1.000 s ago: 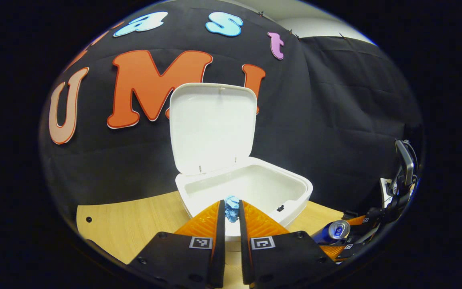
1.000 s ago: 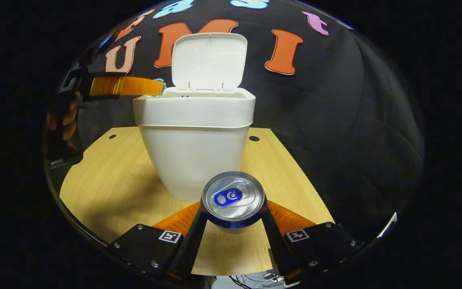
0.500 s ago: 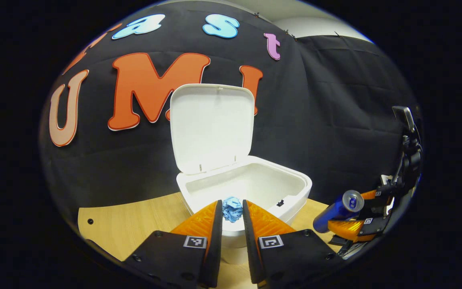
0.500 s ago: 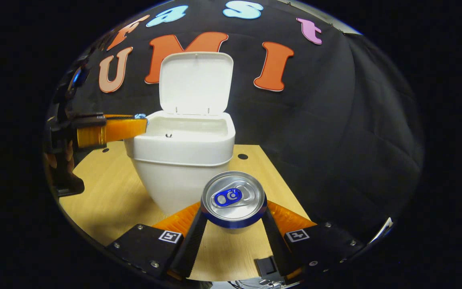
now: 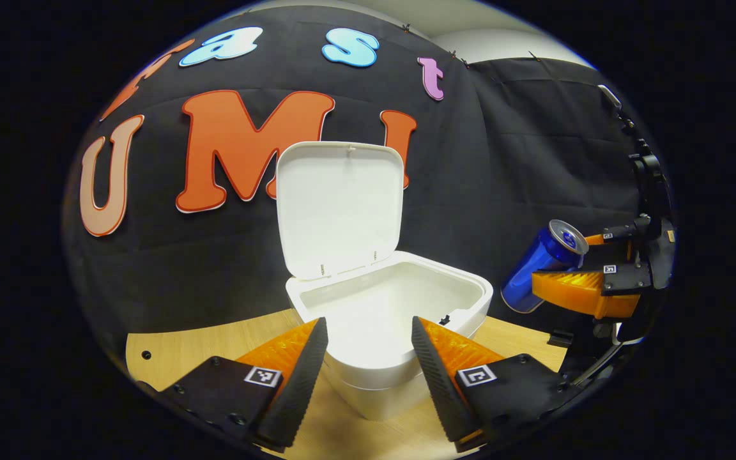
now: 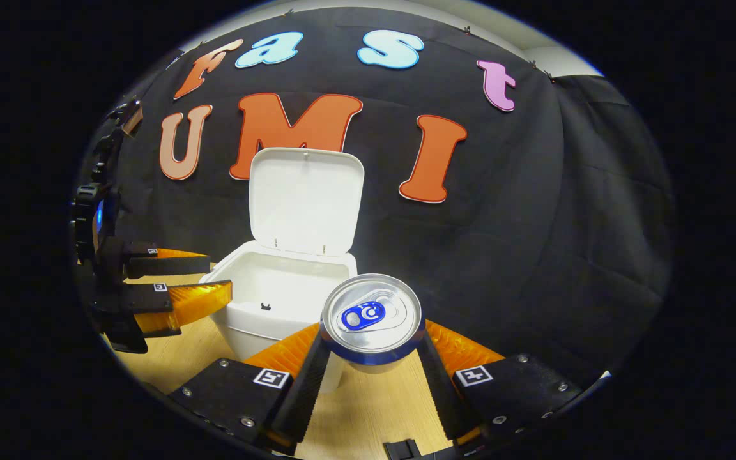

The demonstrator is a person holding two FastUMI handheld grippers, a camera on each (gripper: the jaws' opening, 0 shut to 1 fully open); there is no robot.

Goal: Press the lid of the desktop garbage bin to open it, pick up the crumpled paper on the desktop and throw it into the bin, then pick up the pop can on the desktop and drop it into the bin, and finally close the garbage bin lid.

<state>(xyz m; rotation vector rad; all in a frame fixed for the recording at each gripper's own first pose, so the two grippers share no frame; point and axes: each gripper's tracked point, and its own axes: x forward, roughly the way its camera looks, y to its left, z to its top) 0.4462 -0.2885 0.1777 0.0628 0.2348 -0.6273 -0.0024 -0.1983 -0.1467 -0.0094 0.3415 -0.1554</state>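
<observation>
The left gripper (image 5: 368, 332) hung spread wide and empty above the garbage bin (image 5: 400, 313); its lid (image 5: 339, 207) stood upright; the right gripper (image 6: 373, 345) clamped the pop can (image 6: 371, 316) on both sides, raised beside the bin above the wooden desktop (image 5: 202, 348).

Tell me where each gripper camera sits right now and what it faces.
Left gripper view: rides the left tongs, open above the open bin, facing its raised lid; right tongs and can off to the right.
Right gripper view: rides the right tongs, shut on the can, facing the bin; left tongs at left.
Shared: bin, lid, wooden desktop.
</observation>
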